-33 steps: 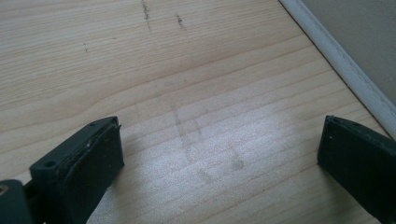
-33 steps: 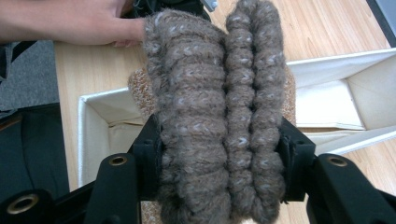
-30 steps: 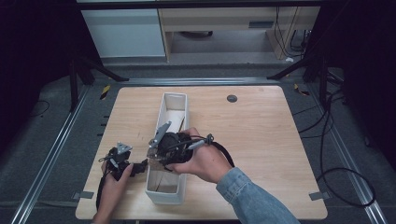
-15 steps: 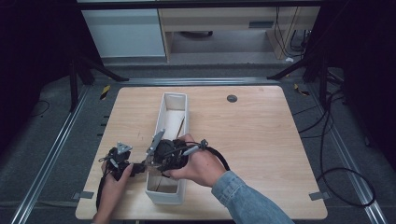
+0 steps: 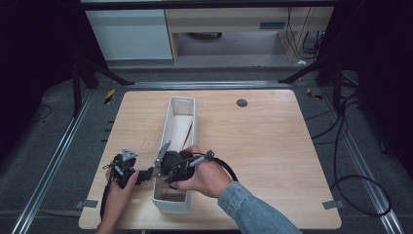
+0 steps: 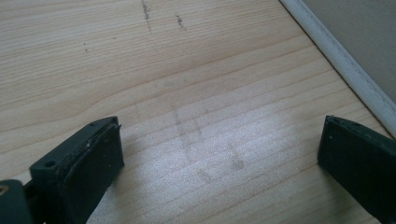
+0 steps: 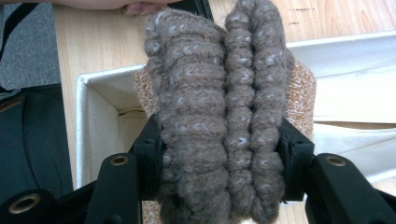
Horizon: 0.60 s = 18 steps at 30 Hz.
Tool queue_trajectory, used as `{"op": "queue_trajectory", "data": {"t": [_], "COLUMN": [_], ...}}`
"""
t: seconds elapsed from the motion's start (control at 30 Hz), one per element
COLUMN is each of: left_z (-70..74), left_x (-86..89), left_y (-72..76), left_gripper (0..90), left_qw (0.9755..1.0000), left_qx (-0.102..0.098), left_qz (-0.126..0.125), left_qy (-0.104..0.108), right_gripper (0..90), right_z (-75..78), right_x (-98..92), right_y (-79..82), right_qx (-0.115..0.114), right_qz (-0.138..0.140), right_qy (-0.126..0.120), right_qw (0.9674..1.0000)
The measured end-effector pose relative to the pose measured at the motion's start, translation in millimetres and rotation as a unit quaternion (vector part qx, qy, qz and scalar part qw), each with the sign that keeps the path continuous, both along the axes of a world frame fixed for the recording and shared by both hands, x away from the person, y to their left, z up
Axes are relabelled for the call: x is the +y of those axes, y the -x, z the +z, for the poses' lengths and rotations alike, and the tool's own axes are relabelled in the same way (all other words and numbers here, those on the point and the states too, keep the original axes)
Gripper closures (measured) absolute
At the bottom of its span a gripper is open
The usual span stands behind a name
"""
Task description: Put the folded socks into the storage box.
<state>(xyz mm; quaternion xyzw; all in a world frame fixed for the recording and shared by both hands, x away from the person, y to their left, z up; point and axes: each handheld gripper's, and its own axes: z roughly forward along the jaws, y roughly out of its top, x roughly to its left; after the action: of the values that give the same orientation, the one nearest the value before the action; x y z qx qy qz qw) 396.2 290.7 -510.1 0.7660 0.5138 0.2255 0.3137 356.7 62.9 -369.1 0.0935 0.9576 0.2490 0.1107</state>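
The table [image 5: 272, 146] carried a long white box [image 5: 182, 105], and the right gripper [image 5: 171, 168] hung over its near end, clenched on a rolled brown knit [image 7: 219, 107]. The left gripper [image 5: 127, 168] rested open beside the box. I judged the springy roll might unfurl or catch the rim on release.

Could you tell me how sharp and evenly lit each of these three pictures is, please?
High view: table evenly lit, surroundings dark, small things soft. Left gripper view: a pale sheen on the wood, jaws crisp. Right gripper view: the brown knitted roll is sharp, the white box behind softer.
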Motion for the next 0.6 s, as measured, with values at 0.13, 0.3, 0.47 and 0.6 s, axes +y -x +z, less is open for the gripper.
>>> {"op": "queue_trajectory", "data": {"t": [0.13, 0.3, 0.47, 0.6], "left_z": [-0.1, -0.1, 0.0, 0.0], "left_x": [0.0, 0.0, 0.0, 0.0], "left_y": [0.0, 0.0, 0.0, 0.0], "left_gripper": [0.0, 0.0, 0.0, 0.0], "left_qw": [1.0000, 1.0000, 1.0000, 1.0000], "left_qx": [-0.001, -0.001, 0.000, 0.000], "left_qz": [0.000, 0.000, 0.000, 0.000], "left_qy": [0.000, 0.001, 0.000, 0.000], "right_gripper": [47.6, 47.1, 45.2, 41.8], "right_z": [-5.7, -12.2, -18.1, -19.1], "right_x": [1.9, 1.8, 1.5, 1.2], "right_y": [-0.7, -2.9, -4.4, -5.0], "right_qx": [0.001, 0.008, 0.011, 0.011], "right_qz": [-0.002, -0.006, -0.006, -0.007], "right_qy": [-0.002, -0.002, -0.002, 0.000], "right_qw": [1.0000, 0.9999, 0.9999, 0.9999]}}
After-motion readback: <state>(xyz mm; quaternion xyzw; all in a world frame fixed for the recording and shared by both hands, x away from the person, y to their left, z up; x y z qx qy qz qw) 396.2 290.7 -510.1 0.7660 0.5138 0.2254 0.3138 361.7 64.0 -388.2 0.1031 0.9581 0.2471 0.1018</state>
